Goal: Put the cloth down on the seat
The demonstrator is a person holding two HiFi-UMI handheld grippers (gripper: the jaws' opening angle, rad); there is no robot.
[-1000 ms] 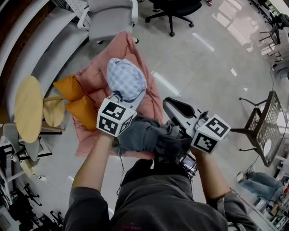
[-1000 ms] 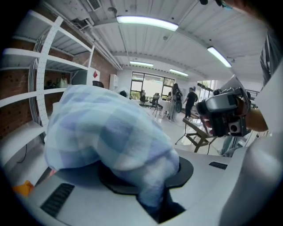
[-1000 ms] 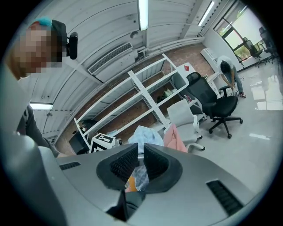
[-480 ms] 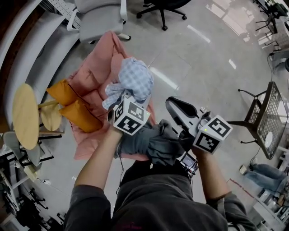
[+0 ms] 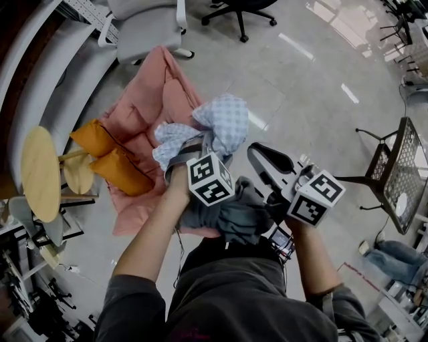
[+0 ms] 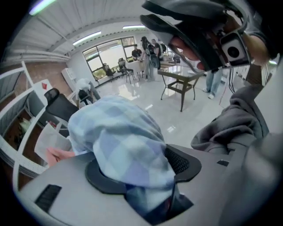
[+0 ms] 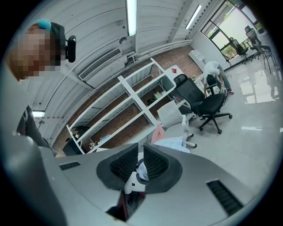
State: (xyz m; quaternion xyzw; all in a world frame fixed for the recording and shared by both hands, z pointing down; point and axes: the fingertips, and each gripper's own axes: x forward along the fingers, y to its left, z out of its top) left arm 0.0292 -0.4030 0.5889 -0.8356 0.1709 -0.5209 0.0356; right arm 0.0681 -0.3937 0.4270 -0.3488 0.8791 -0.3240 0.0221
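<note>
Over pink cushioned seat (image 5: 144, 110): left gripper (image 6: 139, 170) pitched steeply down, jaws just spread, blue-checked fabric cloth (image 6: 115, 132) loose between; right gripper (image 7: 140, 165) near level, jaws pressed together, seemingly empty.

A pale, glossy floor (image 5: 314, 120) is spreading out beyond the left hand-held gripper (image 5: 194, 152) and the right hand-held gripper (image 5: 264, 160), throwing back bright streaks of light. Far ahead of the left one, a grey armchair (image 5: 144, 30) and a black swivel chair (image 5: 242, 13) are standing on it. A curved grey bench (image 5: 60, 80) is running along further left, and a round wooden side table (image 5: 40, 174) is sitting well out to that side. Well off to the right of the right one, a dark metal mesh table (image 5: 394, 180) is standing. Ahead of the left one, large windows (image 6: 110, 55) are letting in daylight under ceiling light strips (image 6: 86, 39). Ahead of the right one, a white shelf frame (image 7: 132, 95) is standing against a brick wall (image 7: 119, 128), with a tube lamp (image 7: 131, 11) glowing overhead.
</note>
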